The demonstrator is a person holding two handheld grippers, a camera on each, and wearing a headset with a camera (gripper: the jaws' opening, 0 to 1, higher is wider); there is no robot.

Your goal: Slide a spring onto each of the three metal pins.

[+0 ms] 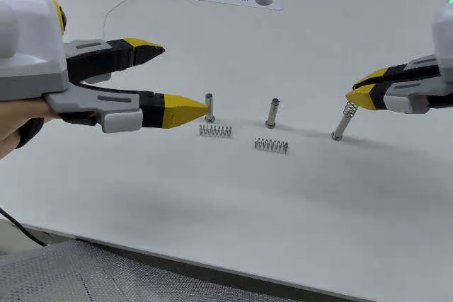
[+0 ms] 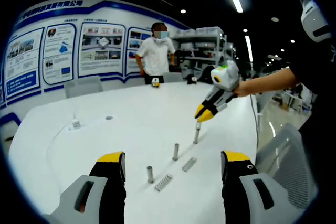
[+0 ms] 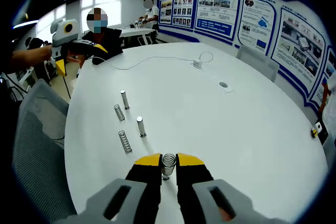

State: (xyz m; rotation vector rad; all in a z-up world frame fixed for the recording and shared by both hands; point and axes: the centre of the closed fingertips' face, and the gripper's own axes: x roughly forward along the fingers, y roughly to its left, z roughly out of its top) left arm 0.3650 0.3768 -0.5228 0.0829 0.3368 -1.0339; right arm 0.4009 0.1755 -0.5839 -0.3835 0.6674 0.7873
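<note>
The white worktop [image 1: 212,203] carries everything, with the three pins standing in a row across its middle. My left gripper [image 1: 185,79] hovers at the left end of that row, jaws spread wide and holding nothing. My right gripper [image 1: 356,93] is at the right end, clamped on a spring [image 1: 350,108] whose lower coils sit over the top of the right pin [image 1: 340,126]. That pin leans, its head tipped toward the right gripper. The middle pin [image 1: 272,113] and the left pin [image 1: 209,107] stand upright and bare. One loose spring [image 1: 215,131] lies just nearer than the left pin, another [image 1: 272,146] just nearer than the middle pin. I judge this to be the first spring going on. Next I need to straighten the pin, run the spring down its shaft and let go without toppling it.
</note>
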